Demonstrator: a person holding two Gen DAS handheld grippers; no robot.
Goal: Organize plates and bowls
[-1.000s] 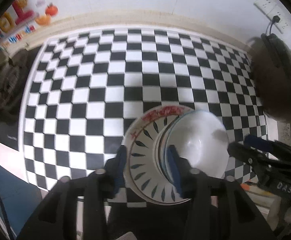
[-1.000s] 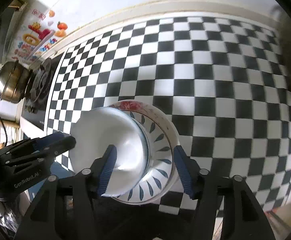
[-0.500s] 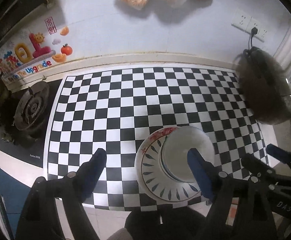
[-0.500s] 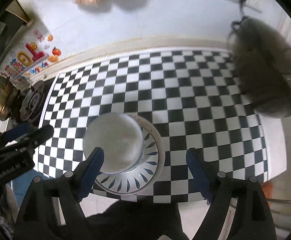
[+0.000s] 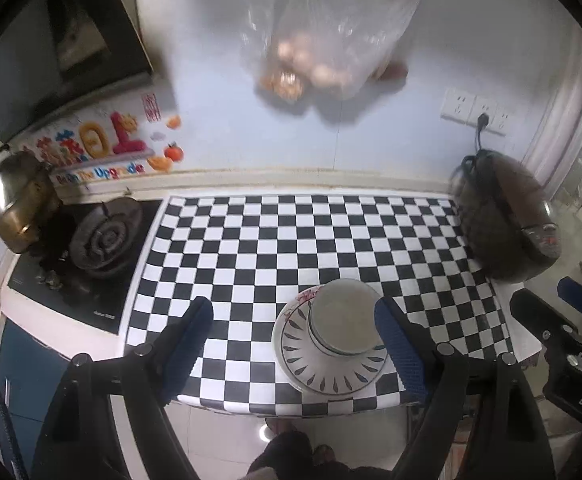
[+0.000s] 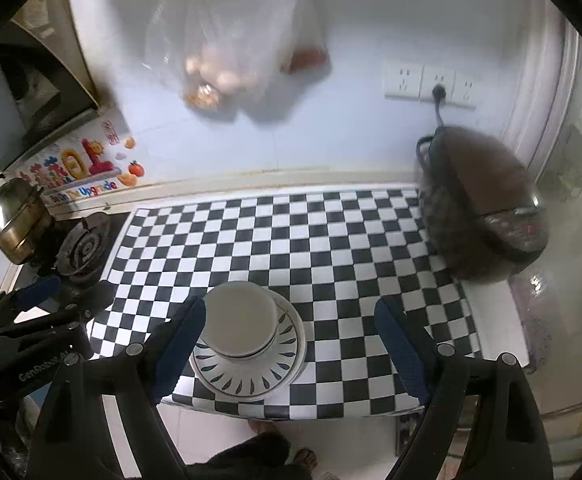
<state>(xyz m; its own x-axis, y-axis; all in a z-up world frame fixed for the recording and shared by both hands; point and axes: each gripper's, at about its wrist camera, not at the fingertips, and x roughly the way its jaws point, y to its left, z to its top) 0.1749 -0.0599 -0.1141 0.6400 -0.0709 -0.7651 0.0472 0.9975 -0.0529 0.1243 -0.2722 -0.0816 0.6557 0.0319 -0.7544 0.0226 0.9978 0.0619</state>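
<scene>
A white plate with dark leaf marks (image 5: 323, 376) (image 6: 247, 380) lies near the front edge of the checkered counter (image 5: 291, 240) (image 6: 331, 240). A plain white bowl (image 5: 345, 322) (image 6: 241, 316) sits on it, off-centre. My left gripper (image 5: 293, 308) hangs open high above the counter, touching nothing; the stack shows behind its right finger (image 5: 399, 344). My right gripper (image 6: 291, 312) is open too and empty, with the stack by its left finger (image 6: 179, 340). Each gripper shows in the other's view: the right gripper (image 5: 555, 304) and the left gripper (image 6: 67, 292).
A gas burner (image 5: 105, 236) and a metal pot (image 5: 19, 200) stand left of the counter. A dark rice cooker (image 5: 507, 224) is plugged in at the right. A plastic bag of eggs (image 5: 323, 40) hangs on the wall. A person's feet (image 6: 303, 460) show below the counter's front edge.
Both grippers opened wide off the plate and bowl, then rose and drew back. The stack stays on the counter and looks smaller now.
</scene>
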